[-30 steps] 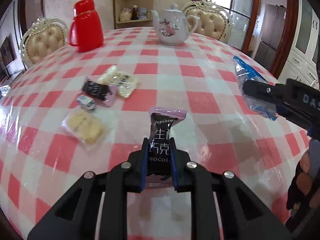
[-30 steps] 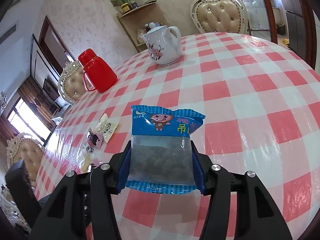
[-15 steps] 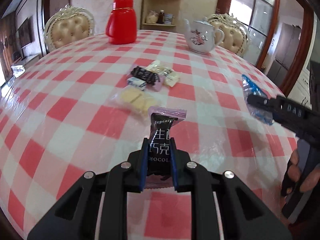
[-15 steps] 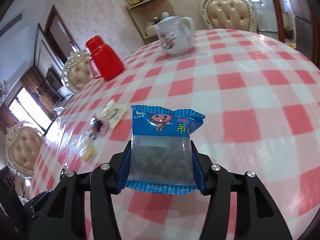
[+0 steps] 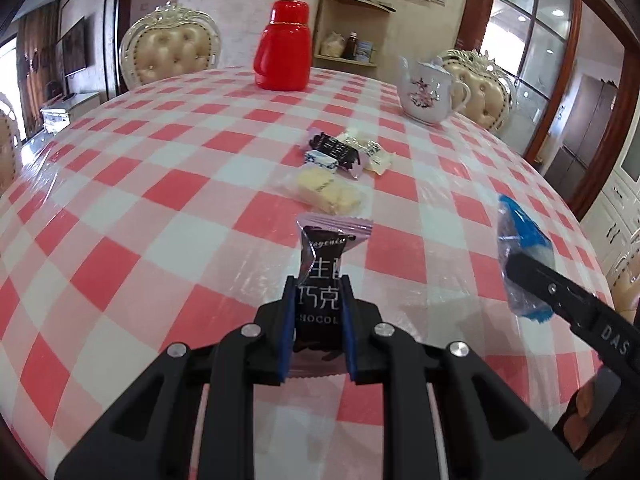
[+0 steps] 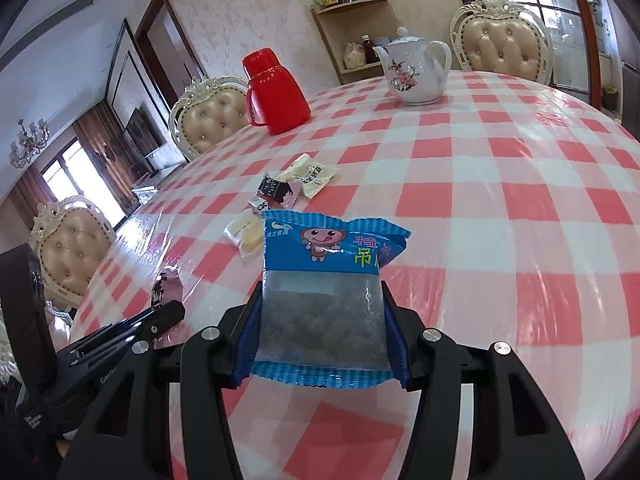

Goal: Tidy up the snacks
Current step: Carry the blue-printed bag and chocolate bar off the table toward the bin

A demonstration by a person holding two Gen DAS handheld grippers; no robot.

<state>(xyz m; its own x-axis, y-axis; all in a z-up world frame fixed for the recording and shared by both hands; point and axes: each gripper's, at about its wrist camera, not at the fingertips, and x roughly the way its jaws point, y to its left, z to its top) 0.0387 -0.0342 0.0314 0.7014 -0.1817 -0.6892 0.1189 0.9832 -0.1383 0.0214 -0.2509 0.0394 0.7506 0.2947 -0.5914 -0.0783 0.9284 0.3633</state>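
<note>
The left gripper (image 5: 316,312) pinches a dark chocolate packet (image 5: 320,280) by its lower half; the right gripper (image 6: 320,320) clamps a blue snack bag (image 6: 324,292) across its clear body. Both wrappers look light, soft and slick, so a grip on the filled middle should hold better than one on the crimped ends. Ahead of both tools, a cluster of loose snacks (image 5: 340,164) lies on the checked table (image 5: 160,216). No container is visible.

Snack pile (image 5: 340,168) lies mid-table; red flask (image 5: 285,46) and teapot (image 5: 429,92) block the far edge; checked cloth (image 5: 160,216) elsewhere bare.
</note>
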